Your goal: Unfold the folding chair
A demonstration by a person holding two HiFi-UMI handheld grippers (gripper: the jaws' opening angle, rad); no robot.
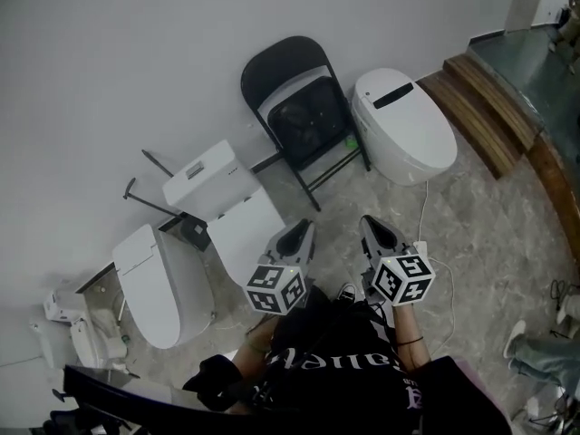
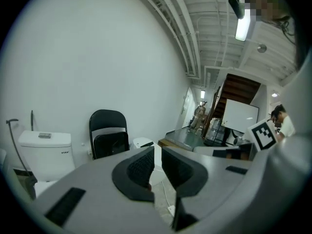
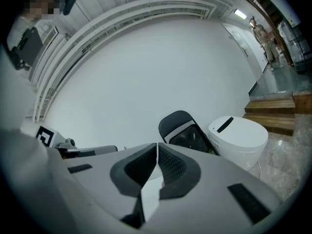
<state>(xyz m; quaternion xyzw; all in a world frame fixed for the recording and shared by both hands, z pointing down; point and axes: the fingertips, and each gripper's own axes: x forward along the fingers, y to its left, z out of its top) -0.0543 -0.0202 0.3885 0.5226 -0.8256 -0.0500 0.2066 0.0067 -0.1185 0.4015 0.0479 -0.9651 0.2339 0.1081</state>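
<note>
So nearest to the camera you've got the person's black shirt [image 1: 349, 370] at 6 o'clock in the head view, and both grippers are held out side by side just in front of it. The left gripper [image 1: 301, 234] has its jaws a small crack apart, and its own view [image 2: 157, 152] shows nothing between the pads, just floor showing through the gap. The right gripper [image 1: 374, 232] is closed all the way, with the tips meeting and nothing pinched in its view either [image 3: 157, 147].

A leg in jeans [image 1: 544, 356] pokes in around 4 o'clock. A white cable [image 1: 424, 208] runs over the floor [image 1: 489, 243] just right of the right gripper.

At 9 o'clock from the grippers there's a tank toilet [image 1: 227, 202], and a second toilet [image 1: 161, 284] lies further left at about 8.

The chair [image 1: 304, 120] is up at 12 o'clock, well apart from both grippers. It's black, still folded flat with the seat flipped up, with its feet on the floor and its back leaning on the wall [image 1: 118, 62]. Both gripper views look right at it [image 2: 108, 135] [image 3: 187, 130]. Just beside it at 1 o'clock sits a round toilet [image 1: 403, 125], and past that, between 1 and 2, are the wooden steps [image 1: 480, 107].
</note>
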